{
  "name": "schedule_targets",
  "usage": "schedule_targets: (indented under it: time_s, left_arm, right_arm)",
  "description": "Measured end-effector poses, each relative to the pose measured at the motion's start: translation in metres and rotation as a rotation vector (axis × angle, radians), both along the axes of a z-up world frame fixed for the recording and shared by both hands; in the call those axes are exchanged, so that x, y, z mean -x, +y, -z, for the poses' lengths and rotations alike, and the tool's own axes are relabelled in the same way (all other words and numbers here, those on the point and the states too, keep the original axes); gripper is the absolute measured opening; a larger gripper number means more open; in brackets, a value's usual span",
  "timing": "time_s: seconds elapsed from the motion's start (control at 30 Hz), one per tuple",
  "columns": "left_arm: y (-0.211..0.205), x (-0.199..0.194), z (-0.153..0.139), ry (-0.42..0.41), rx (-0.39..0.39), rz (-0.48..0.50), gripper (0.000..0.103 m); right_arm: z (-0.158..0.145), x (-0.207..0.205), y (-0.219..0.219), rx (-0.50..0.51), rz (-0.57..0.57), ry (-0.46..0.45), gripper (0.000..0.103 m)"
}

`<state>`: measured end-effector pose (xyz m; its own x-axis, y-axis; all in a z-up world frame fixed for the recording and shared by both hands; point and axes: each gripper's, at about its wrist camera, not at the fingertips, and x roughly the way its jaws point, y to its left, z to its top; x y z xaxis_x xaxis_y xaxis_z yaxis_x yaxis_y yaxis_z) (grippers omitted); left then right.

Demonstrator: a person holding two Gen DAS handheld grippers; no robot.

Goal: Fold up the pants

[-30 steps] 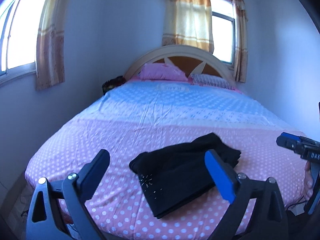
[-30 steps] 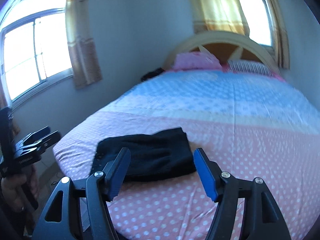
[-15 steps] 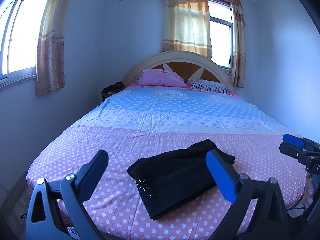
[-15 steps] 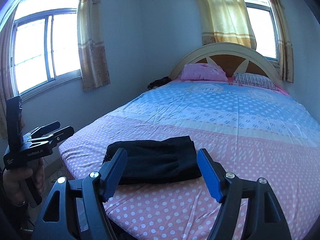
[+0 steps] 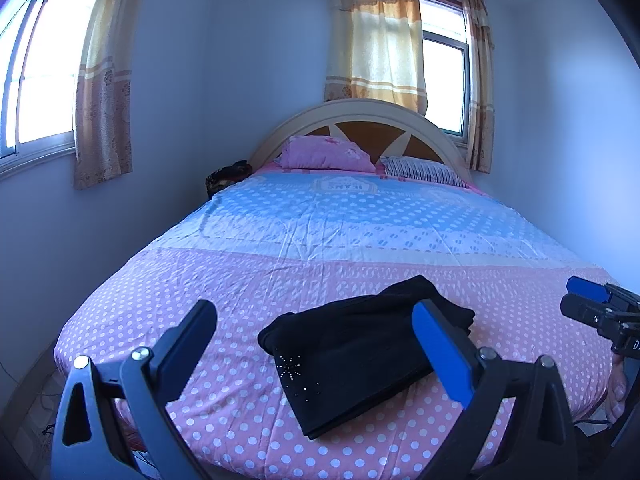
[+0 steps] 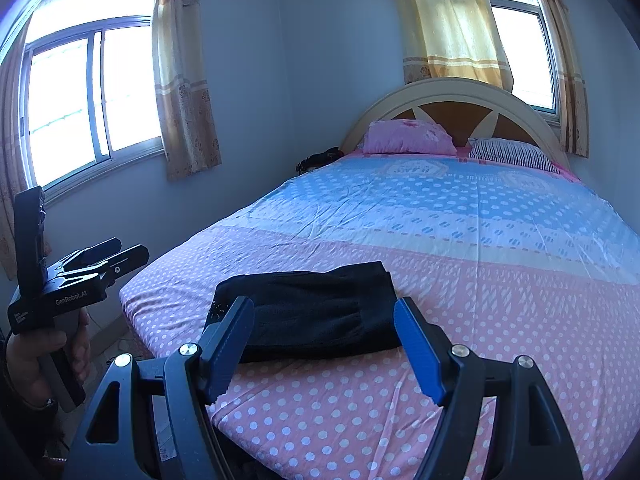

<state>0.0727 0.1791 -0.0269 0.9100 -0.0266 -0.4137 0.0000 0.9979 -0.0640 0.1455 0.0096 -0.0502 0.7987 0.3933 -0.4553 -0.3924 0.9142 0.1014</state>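
Left gripper (image 5: 316, 354): fingers spread wide, nothing between them, held in the air off the foot of the bed (image 5: 224, 280). One finger (image 5: 188, 340) black on its visible face, the other (image 5: 440, 356) faced with a blue pad. Seen from the right wrist view, the same gripper (image 6: 116, 256) off the bed's near left corner, gripped from below by a hand (image 6: 44, 360), with "GenRobot.AI" on its black body.

Right gripper (image 6: 324, 346): fingers likewise parted wide and empty, blue pads (image 6: 420, 352) facing inward, raised clear of the cover. From the left wrist view, only its tips (image 5: 592, 306) at the right edge, one blue, one black.

Pants (image 5: 360, 344): black, folded into a compact bundle, lying flat on the pink dotted part of the cover near the foot, touched by neither gripper. A small sparkly star pattern on the corner nearest the left gripper; thicker rolled edge toward the headboard (image 5: 360, 120).

Farther up: blue dotted stretch of cover, then a pink pillow (image 5: 324, 154) beside a striped pillow (image 5: 424, 170). A dark heap (image 5: 226, 174) at the head-end left corner, too small to identify. Yellow curtains (image 5: 376, 36) over bright windows (image 6: 80, 100).
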Motion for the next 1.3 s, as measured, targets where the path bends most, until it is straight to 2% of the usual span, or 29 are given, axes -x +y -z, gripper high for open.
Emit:
schedule_targets:
  time_s: [0.73, 1.3]
  left_arm:
    - [-0.007, 0.0, 0.002, 0.011, -0.013, -0.012, 0.103]
    - [-0.015, -0.001, 0.007, 0.006, -0.077, -0.034, 0.103]
  right_arm:
    - [0.004, 0.001, 0.003, 0.005, 0.001, -0.002, 0.073]
    - [0.011, 0.0, 0.005, 0.011, -0.001, 0.011, 0.073]
